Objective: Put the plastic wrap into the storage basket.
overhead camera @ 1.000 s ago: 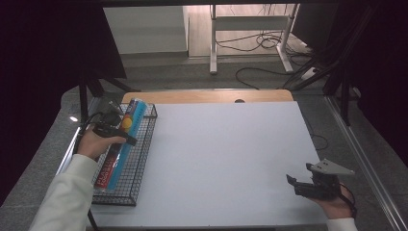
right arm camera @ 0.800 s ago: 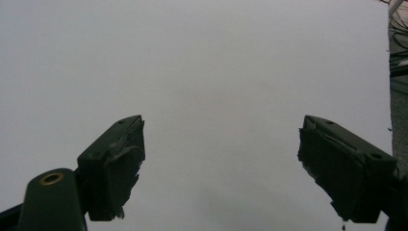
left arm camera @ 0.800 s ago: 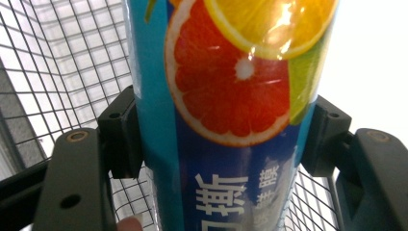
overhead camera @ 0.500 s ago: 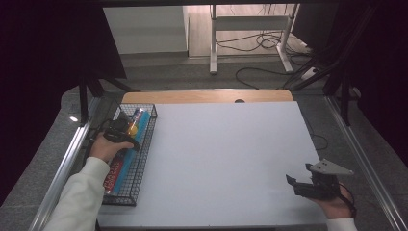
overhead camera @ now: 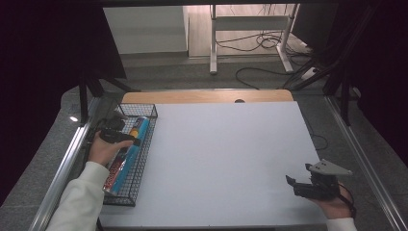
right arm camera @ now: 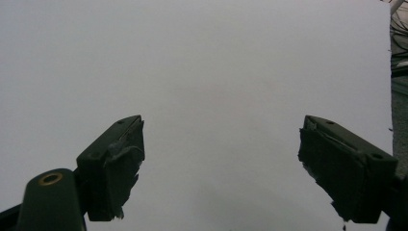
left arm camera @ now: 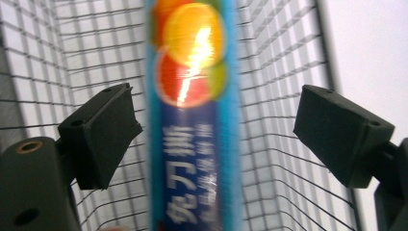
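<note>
Left tongs (left arm camera: 211, 139) gape, straddling blue foil-wrap box (left arm camera: 192, 120) in wire basket (overhead camera: 144, 144), frame left: centre, then close. Right tongs (right arm camera: 221, 163) gape, empty.

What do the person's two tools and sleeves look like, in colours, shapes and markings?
Both tools are black. The left tool has two blocky rectangular jaws with small screw holes and a brass-coloured ring on its body. The right tool has the same jaws, their inner faces ragged, and carries a grey three-cornered plate on top. A dark cord loops at the right wrist. The sleeves are white.
</note>
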Demonstrator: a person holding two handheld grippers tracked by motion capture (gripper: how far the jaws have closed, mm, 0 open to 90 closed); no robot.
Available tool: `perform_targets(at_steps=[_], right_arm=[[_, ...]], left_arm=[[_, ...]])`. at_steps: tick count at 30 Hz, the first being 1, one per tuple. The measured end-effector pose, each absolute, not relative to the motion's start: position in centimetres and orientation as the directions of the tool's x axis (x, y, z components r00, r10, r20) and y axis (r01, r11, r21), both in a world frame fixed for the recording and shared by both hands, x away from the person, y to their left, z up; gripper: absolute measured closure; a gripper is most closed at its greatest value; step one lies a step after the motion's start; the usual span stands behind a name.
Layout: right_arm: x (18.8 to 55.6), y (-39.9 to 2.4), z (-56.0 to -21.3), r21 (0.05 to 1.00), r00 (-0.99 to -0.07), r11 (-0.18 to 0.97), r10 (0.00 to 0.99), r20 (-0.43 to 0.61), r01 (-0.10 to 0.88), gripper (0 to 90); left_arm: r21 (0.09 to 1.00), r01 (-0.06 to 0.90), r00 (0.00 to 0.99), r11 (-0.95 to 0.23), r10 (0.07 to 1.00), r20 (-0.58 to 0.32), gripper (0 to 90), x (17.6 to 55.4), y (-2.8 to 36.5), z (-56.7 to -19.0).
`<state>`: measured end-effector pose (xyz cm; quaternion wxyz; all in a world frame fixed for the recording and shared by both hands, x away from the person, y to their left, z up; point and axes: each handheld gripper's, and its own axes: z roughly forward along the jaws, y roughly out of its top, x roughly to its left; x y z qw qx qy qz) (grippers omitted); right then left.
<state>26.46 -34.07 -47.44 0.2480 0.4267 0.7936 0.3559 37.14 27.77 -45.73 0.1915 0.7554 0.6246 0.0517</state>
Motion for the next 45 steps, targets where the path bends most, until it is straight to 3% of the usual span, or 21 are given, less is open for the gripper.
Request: perform_targets(at_steps=[11,18,26,31,45], right_arm=[[26.4,-33.6,-47.6,0.775,-0.532,0.398,0.842,-0.096,0.491,16.7],[26.4,-33.6,-47.6,0.774,-0.53,0.398,0.843,-0.096,0.492,16.7],[26.4,-32.8,-47.8,0.768,-0.554,0.416,0.827,-0.098,0.486,16.6],[26.5,-32.3,-48.0,0.764,-0.57,0.43,0.815,-0.101,0.48,16.6],[26.5,-32.1,-48.1,0.767,-0.586,0.434,0.805,-0.096,0.472,16.5]], left_arm=[[0.53,0.797,0.429,-0.289,0.889,-0.16,16.3,31.6,25.1,-44.6],[0.586,0.75,0.498,-0.307,0.845,-0.194,16.6,28.9,23.2,-45.1],[0.616,0.672,0.616,-0.411,0.771,-0.158,17.3,25.4,19.2,-46.7],[0.603,0.656,0.654,-0.454,0.741,-0.153,17.2,24.3,17.9,-47.5],[0.614,0.662,0.637,-0.43,0.755,-0.157,17.5,24.4,17.6,-47.5]])
